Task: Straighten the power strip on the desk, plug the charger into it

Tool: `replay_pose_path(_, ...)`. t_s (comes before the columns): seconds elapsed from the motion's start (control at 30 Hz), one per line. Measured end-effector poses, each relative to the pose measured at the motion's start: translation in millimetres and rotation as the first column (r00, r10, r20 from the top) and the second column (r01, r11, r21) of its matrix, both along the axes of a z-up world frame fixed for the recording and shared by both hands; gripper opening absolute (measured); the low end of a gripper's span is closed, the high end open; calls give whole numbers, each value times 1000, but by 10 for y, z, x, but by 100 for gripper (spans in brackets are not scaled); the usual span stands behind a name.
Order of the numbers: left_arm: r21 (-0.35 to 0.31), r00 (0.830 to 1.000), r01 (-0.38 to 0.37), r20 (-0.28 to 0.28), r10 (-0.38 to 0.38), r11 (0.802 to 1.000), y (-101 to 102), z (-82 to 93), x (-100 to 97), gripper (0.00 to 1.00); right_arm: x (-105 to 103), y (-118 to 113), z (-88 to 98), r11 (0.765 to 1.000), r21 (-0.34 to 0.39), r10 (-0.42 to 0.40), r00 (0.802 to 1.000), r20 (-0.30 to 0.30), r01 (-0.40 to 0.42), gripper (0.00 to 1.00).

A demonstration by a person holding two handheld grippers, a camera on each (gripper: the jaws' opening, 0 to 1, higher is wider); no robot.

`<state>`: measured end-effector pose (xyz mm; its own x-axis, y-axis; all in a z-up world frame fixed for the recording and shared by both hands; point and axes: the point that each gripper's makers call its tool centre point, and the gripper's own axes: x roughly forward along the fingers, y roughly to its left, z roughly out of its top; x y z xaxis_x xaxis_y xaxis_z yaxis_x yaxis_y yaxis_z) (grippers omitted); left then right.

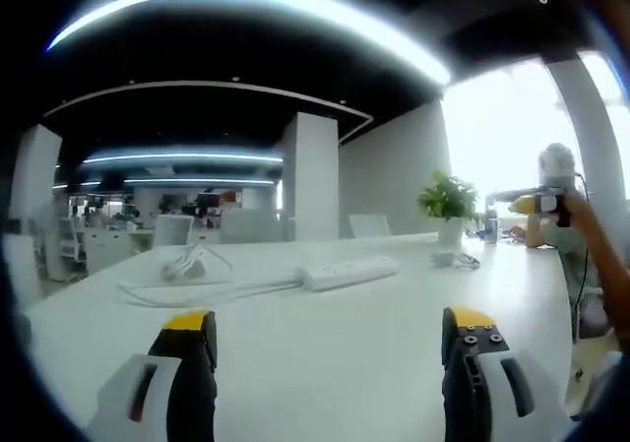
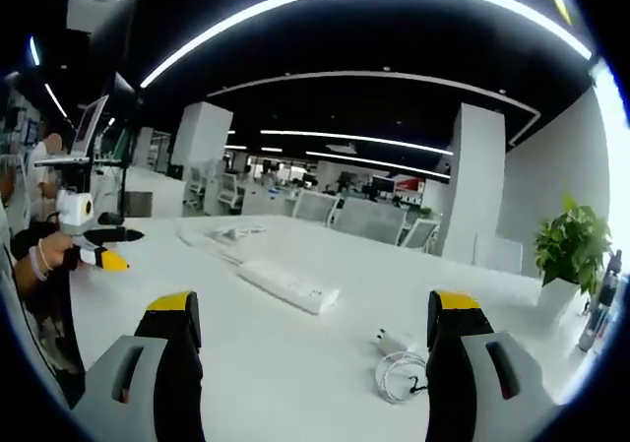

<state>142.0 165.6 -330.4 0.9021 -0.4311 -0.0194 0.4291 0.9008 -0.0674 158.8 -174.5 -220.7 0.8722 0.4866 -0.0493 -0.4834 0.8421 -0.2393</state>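
- The left gripper [image 1: 330,348] hovers above the white bench [image 1: 325,353], its fingers wide apart and holding nothing.
- The right gripper [image 2: 315,339] has its fingers apart too, also with nothing between them.
- The white power strip [image 2: 288,284] lies on the bench, at an angle.
- The white charger [image 2: 392,343] lies apart from the strip, beside its coiled cable [image 2: 402,375].
- A potted plant [image 1: 449,206] stands farther back.

Glossy white desk [image 1: 325,353], smooth plastic power strip [image 1: 349,273].
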Motion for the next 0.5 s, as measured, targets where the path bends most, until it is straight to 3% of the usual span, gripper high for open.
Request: replay_pose_path(0.5, 1, 1000, 8, 10, -8, 1000, -8, 50, -23, 97, 331, -66, 406, 999, 26, 33, 999, 37, -34, 96)
